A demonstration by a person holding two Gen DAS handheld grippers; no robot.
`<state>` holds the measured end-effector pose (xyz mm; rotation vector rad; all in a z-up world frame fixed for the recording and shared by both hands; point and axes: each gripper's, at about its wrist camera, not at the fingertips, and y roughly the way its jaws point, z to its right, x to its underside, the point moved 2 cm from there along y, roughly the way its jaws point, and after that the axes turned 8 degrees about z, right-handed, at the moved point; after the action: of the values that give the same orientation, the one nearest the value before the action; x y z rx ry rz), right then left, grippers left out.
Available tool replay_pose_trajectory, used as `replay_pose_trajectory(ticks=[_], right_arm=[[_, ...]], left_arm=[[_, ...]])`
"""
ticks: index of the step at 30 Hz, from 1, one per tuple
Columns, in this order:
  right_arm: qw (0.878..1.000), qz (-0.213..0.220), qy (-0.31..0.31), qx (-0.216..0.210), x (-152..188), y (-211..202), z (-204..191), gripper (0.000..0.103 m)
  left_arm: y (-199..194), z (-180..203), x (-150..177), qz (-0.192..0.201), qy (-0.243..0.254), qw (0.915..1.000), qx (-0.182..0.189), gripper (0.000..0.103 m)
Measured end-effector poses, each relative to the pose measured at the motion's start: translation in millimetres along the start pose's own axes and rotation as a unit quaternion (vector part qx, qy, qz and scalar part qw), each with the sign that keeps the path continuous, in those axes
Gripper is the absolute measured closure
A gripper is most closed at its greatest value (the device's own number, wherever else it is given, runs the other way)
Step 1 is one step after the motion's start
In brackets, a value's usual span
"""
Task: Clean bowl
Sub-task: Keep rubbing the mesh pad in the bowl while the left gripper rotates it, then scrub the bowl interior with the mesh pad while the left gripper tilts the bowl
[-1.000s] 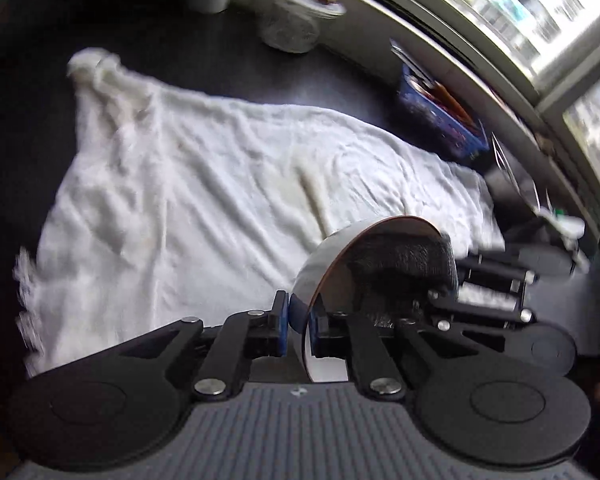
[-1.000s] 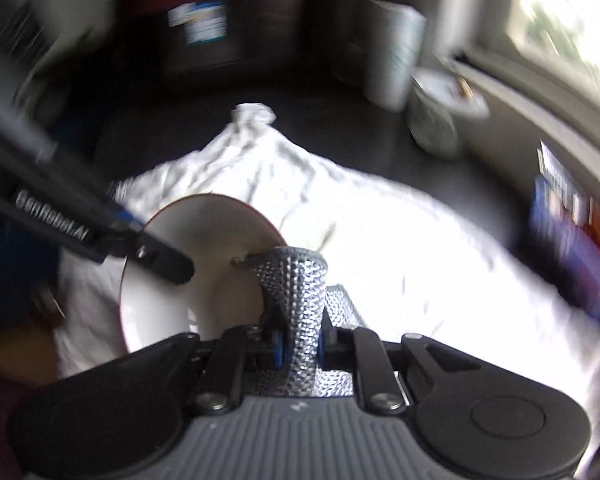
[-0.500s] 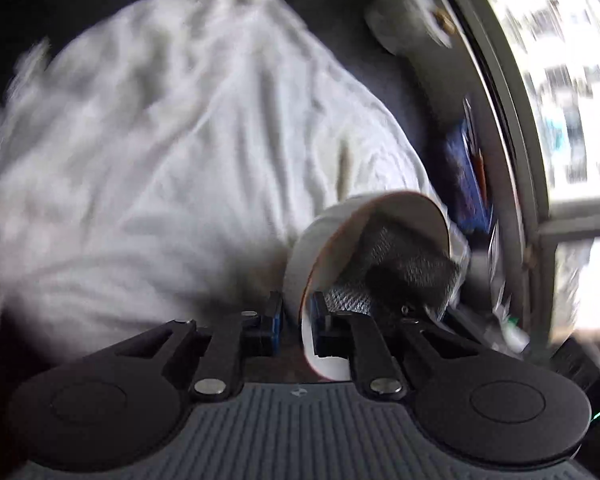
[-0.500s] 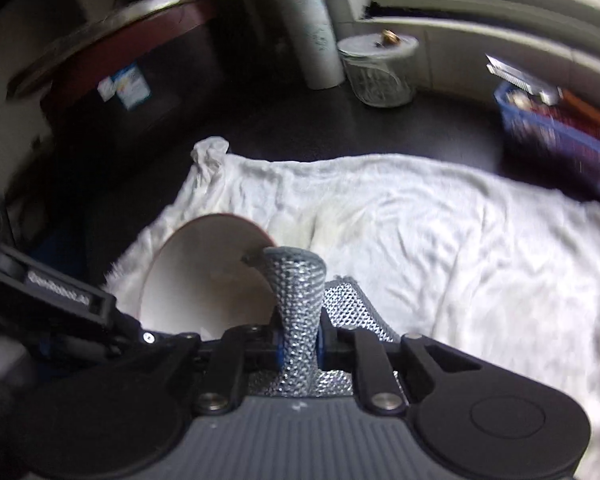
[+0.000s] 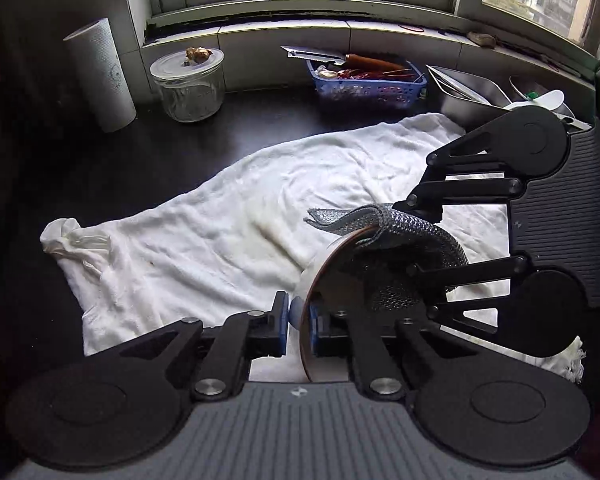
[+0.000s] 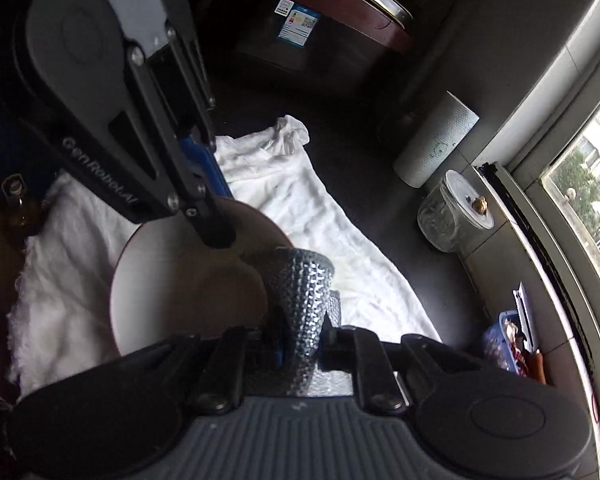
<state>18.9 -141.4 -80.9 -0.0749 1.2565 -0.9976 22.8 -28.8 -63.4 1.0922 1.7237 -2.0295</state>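
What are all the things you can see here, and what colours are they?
bowl: one, white with brown rim, tilted, held above the towel
scrubbing cloth: one, silver mesh, draped over the bowl's rim
towel: one, white, spread on the dark counter
paper roll: one, white, back left
glass jar: one, clear, beside the roll
basket: one, blue, under the window
metal tray: one, silver, right of basket
left gripper: black, clamped on bowl's rim
right gripper: black, pinching the cloth

Plenty of open room over the rumpled white towel (image 5: 228,216) — blocked further back by glass lidded jar (image 5: 188,84), white paper-towel roll (image 5: 100,76), blue plastic basket (image 5: 366,88).
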Motion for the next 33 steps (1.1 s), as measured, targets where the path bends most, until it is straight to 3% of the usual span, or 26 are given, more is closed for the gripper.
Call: replay_pose_trajectory(ticks=[3,5,11,14,15,17,19,23,24,26,27,29,31,33], right_arm=[[0.997,-0.007,0.081,-0.008,3.1,3.2,11.8,0.087],[0.988,-0.014,0.154,-0.018,7.7,5.1,18.1,0.088],[0.937,-0.023,0.347,-0.039,26.2,10.1,24.4,0.088],[0.901,-0.027,0.43,-0.05,34.5,11.3,24.9,0.088],[0.888,-0.028,0.455,-0.054,37.5,11.5,24.6,0.088],[0.87,-0.032,0.488,-0.068,41.3,12.8,22.4,0.088],[0.872,-0.033,0.483,-0.074,38.7,13.1,19.3,0.088],[0.897,-0.038,0.436,-0.065,26.3,10.6,20.8,0.088],[0.902,-0.039,0.426,-0.061,24.6,10.7,22.9,0.088],[0.916,-0.041,0.395,-0.051,22.6,12.3,23.8,0.088],[0.925,-0.041,0.376,-0.048,21.7,12.8,23.6,0.088],[0.94,-0.04,0.336,-0.048,18.4,12.5,23.9,0.088],[0.953,-0.039,0.297,-0.045,13.4,10.7,23.4,0.089],[0.963,-0.038,0.265,-0.043,8.0,10.3,23.1,0.09]], left_arm=[[2.2,-11.4,6.6,-0.002,-0.061,0.9981,-0.001,0.095],[3.5,-26.0,16.0,-0.009,-0.132,0.9913,0.004,0.095],[6.6,-50.9,41.1,-0.02,-0.277,0.9605,0.014,0.094],[9.8,-60.8,57.4,-0.033,-0.36,0.9321,0.02,0.094],[11.7,-63.7,64.2,-0.041,-0.391,0.9192,0.024,0.094],[17.8,-68.8,81.6,-0.066,-0.463,0.8831,0.04,0.095],[22.9,-70.5,92.8,-0.083,-0.502,0.8591,0.056,0.095],[26.5,-69.0,94.8,-0.084,-0.525,0.8434,0.075,0.095],[27.2,-66.9,92.6,-0.083,-0.516,0.8488,0.077,0.094],[27.6,-59.9,83.3,-0.081,-0.477,0.8718,0.078,0.092],[27.2,-55.8,76.9,-0.081,-0.446,0.8881,0.074,0.089],[23.3,-45.7,59.6,-0.075,-0.352,0.9319,0.046,0.089],[16.3,-37.9,43.4,-0.055,-0.265,0.9627,0.008,0.089],[11.4,-35.4,28.6,-0.042,-0.208,0.9771,-0.001,0.089]])
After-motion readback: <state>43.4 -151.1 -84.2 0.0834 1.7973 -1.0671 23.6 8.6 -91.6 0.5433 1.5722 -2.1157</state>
